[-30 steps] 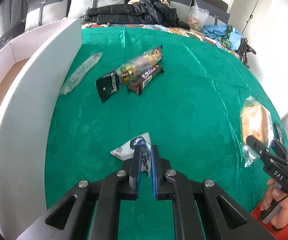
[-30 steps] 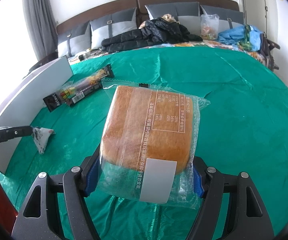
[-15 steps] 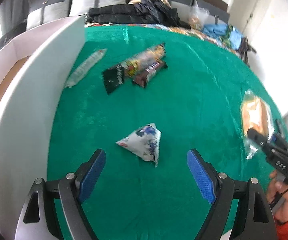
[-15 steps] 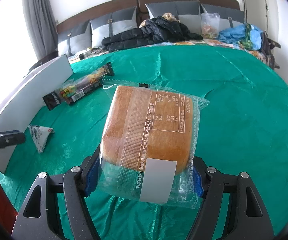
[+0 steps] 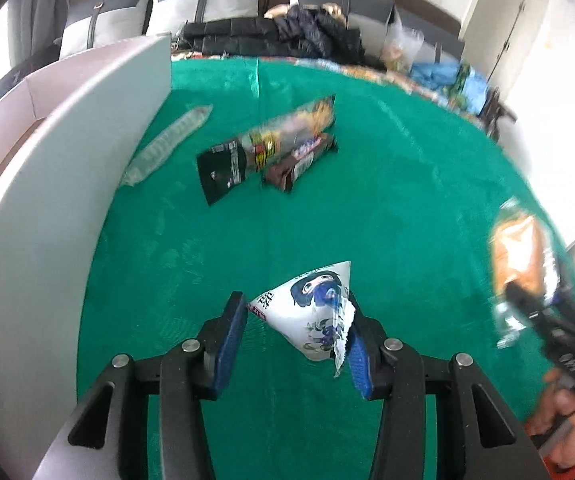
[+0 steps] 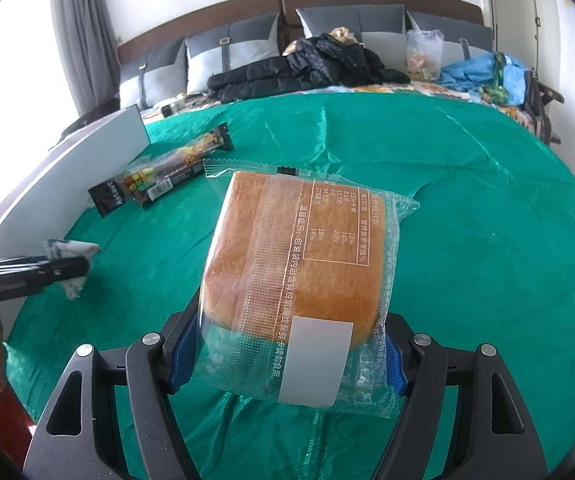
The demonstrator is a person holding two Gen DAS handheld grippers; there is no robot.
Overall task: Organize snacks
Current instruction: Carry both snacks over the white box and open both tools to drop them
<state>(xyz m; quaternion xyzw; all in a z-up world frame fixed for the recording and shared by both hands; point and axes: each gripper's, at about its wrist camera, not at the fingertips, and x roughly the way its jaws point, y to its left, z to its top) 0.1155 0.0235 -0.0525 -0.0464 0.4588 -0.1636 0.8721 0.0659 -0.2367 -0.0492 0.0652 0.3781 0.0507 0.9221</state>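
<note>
Two tools work over a green cloth point(image 5: 387, 208) spread on a bed. Nearest in the left wrist view, the left tool point(image 5: 293, 338) is closing its jaws around a small white triangular snack pouch point(image 5: 315, 312) that lies on the cloth between the blue pads; the right-hand pad touches the pouch's crimped edge, the other pad stands just clear. In the right wrist view, the right tool point(image 6: 287, 354) grips a wrapped bread loaf point(image 6: 299, 264) across its near end, jaws wide, both pads pressed against the wrapper. Farther out lie a long black snack packet point(image 5: 265, 150) and a brown chocolate bar point(image 5: 299, 160), touching side by side. Left of them a clear sleeve of crackers point(image 5: 167, 144) rests near a white box wall point(image 5: 47, 200). Beyond, a black jacket point(image 6: 307, 66) lies against grey pillows point(image 6: 231, 52).
</note>
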